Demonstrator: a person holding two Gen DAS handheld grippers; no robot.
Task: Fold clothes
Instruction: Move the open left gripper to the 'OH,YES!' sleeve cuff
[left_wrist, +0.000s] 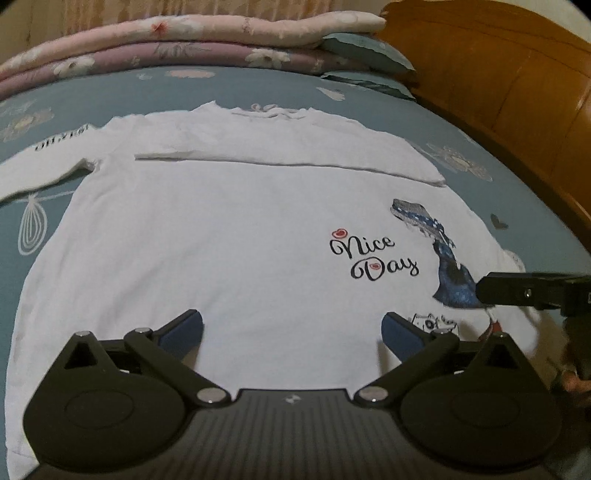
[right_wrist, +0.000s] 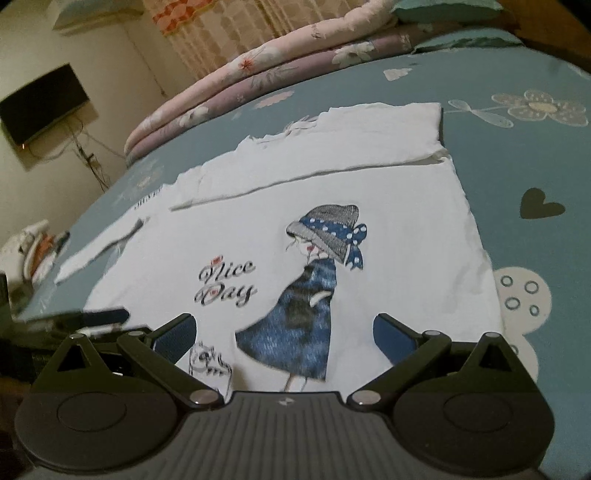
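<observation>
White shirt (left_wrist: 229, 236) lies flat on the blue bedsheet (left_wrist: 110, 92), print side up, right under both grippers. Left gripper (left_wrist: 291, 332) has its jaws spread wide, nothing between them. Right gripper (right_wrist: 284, 332) likewise spread and empty, over the girl print (right_wrist: 306, 302). Collar end points away toward the folded quilts (left_wrist: 184, 40); one sleeve is folded across the chest.

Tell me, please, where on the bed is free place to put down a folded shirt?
Bare bedsheet lies right of the white shirt, between it and the wooden headboard. A narrower bare strip runs between the shirt's collar and the stacked quilts. The near middle is crowded: shirt, both open grippers.
</observation>
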